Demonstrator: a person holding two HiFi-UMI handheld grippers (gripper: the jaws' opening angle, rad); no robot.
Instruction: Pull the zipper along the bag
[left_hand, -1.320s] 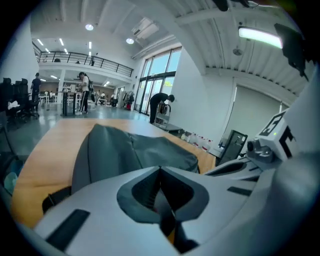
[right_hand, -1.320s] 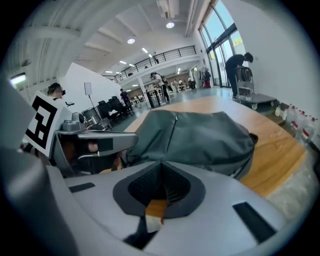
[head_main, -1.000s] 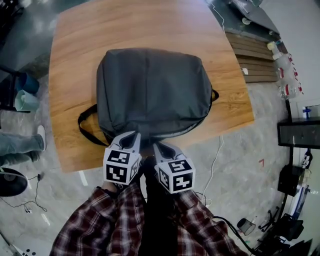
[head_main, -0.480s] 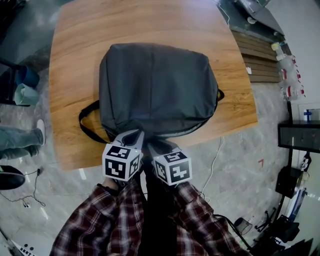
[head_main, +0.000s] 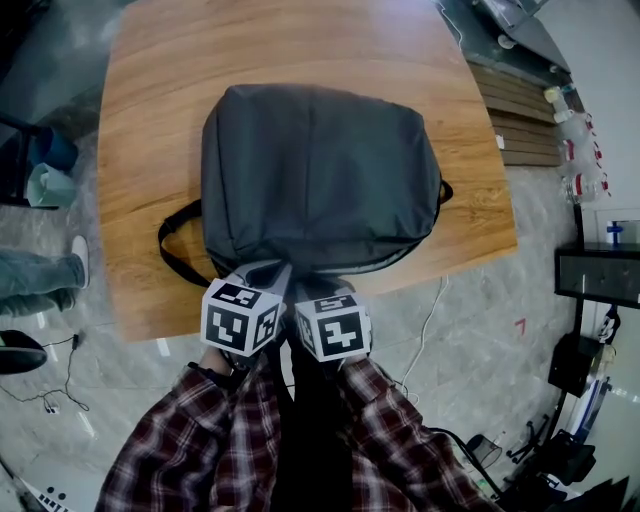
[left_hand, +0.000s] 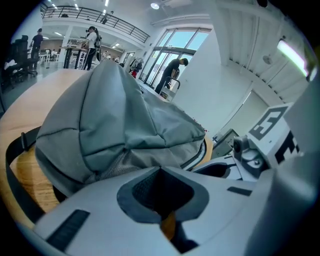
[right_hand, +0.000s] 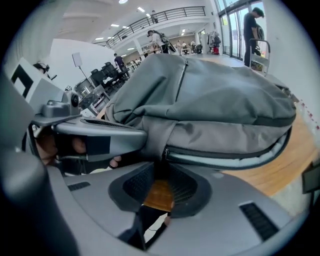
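Note:
A grey backpack (head_main: 320, 180) lies flat on the wooden table (head_main: 150, 150), its zipper (right_hand: 225, 152) running along the near right edge. Both grippers sit side by side at the bag's near edge. My left gripper (head_main: 265, 272) is shut, pinching the bag's fabric (left_hand: 115, 115) at its lower seam; from the right gripper view it shows as one closed bar (right_hand: 95, 137). My right gripper (head_main: 312, 285) is shut at the zipper's near end (right_hand: 163, 150), with the dark pull between its tips. The pull itself is mostly hidden.
A black strap (head_main: 172, 262) loops out at the bag's near left corner, and a small loop (head_main: 441, 190) sticks out on its right. A person's feet (head_main: 40, 285) stand left of the table. A cable (head_main: 430, 320) trails on the floor. Black equipment (head_main: 600, 270) stands at right.
The two grippers have drawn closer together and pressed in against the bag's near edge. The right one shifted left toward the left one. The bag has barely moved.

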